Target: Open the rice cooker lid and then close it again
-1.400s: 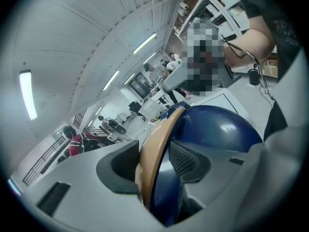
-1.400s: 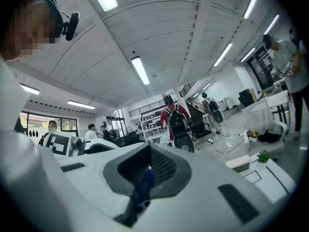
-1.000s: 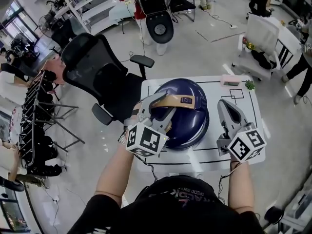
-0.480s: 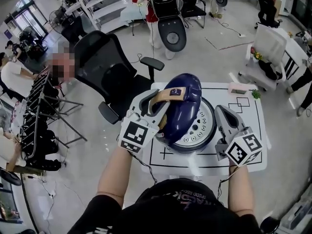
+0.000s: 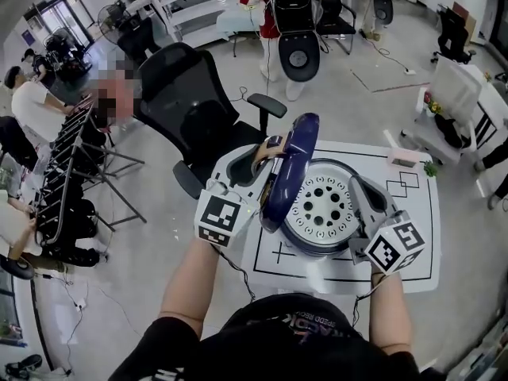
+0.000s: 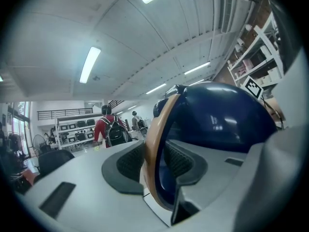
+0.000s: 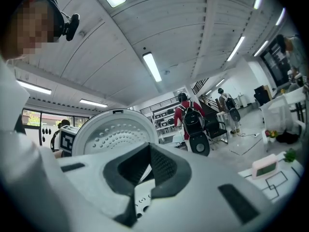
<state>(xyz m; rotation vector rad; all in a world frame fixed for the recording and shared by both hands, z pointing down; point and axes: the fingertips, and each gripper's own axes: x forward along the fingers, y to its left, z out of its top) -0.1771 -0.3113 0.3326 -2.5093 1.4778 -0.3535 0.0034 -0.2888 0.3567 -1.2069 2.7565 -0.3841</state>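
Note:
The dark blue rice cooker lid stands nearly upright on its hinge, and its white perforated inner plate faces right. My left gripper is on the lid's tan handle. In the left gripper view the handle runs between the pads in front of the blue lid; the jaws have just been closing on it. My right gripper is shut and holds nothing, at the cooker's right side. In the right gripper view the inner plate rises just beyond that gripper.
The cooker sits on a white mat with black lines on a small table. A pink box and a small green thing lie at the mat's far right corner. A black office chair stands behind left. People are farther back.
The lid has swung from closed to nearly upright, baring the white inner plate. My left gripper rose and went left with the handle. The right gripper shifted slightly beside the cooker.

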